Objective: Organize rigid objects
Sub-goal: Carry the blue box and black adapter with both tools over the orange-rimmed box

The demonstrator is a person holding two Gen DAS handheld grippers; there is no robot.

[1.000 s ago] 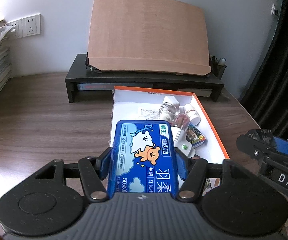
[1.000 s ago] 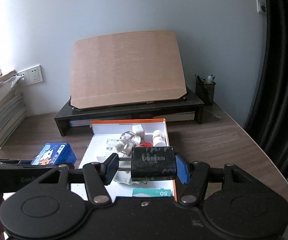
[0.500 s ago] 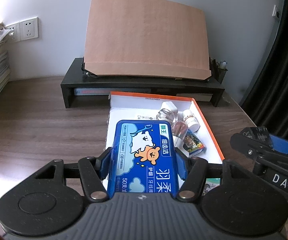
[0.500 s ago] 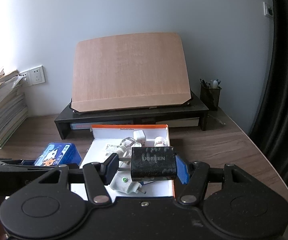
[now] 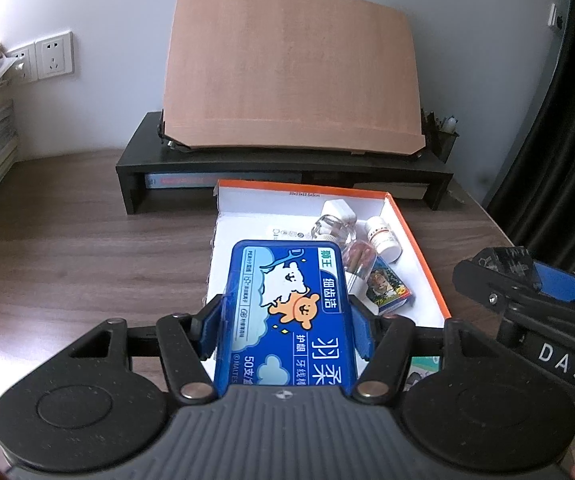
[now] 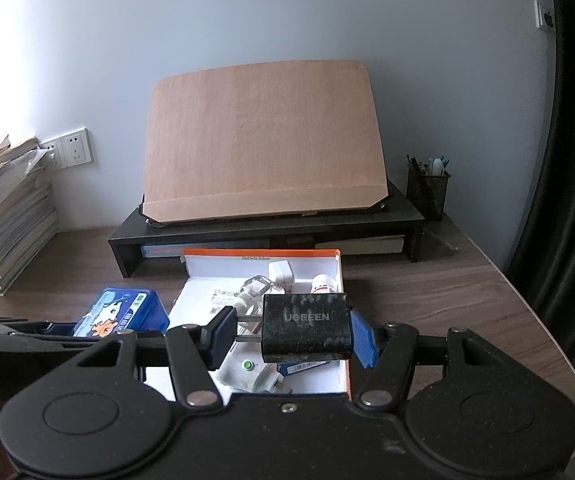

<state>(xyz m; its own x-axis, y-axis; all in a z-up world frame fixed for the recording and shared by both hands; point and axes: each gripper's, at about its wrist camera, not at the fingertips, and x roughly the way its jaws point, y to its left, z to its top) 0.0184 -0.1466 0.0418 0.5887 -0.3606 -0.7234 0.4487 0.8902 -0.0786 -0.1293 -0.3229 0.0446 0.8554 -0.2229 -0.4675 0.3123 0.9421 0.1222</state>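
Left wrist view: the left hand-held gripper (image 5: 285, 330) is closed on a blue floss-pick box (image 5: 285, 312), its blue pads pressing both long sides; the lid carries a white bear, an orange bear, Chinese characters, "50" and "MALTES". The box is held above the near left part of an orange-rimmed cardboard tray (image 5: 417, 240) lying on the wooden surface (image 5: 79, 248). Inside the tray lie a white plug adapter (image 5: 339, 210), a clear glass bottle (image 5: 333, 230), a white pill bottle (image 5: 383, 232) and a small picture-printed carton (image 5: 387, 286). At right, the right hand-held gripper (image 5: 527, 280) shows the letters "DAS". Behind the tray, a brown board (image 5: 291, 76) leans on a black riser shelf (image 5: 283, 168); wall sockets (image 5: 53, 56) are at left. Right wrist view: the right hand-held gripper (image 6: 293, 338) is partly closed and holds a black charger (image 6: 305, 328) marked "UGREEN", its metal prongs pointing towards the left pad, above the tray's near right corner. The blue box appears at left, just outside the tray's left edge. A mesh pen holder (image 6: 427, 192) stands at right, a stack of books (image 6: 7, 232) at left.
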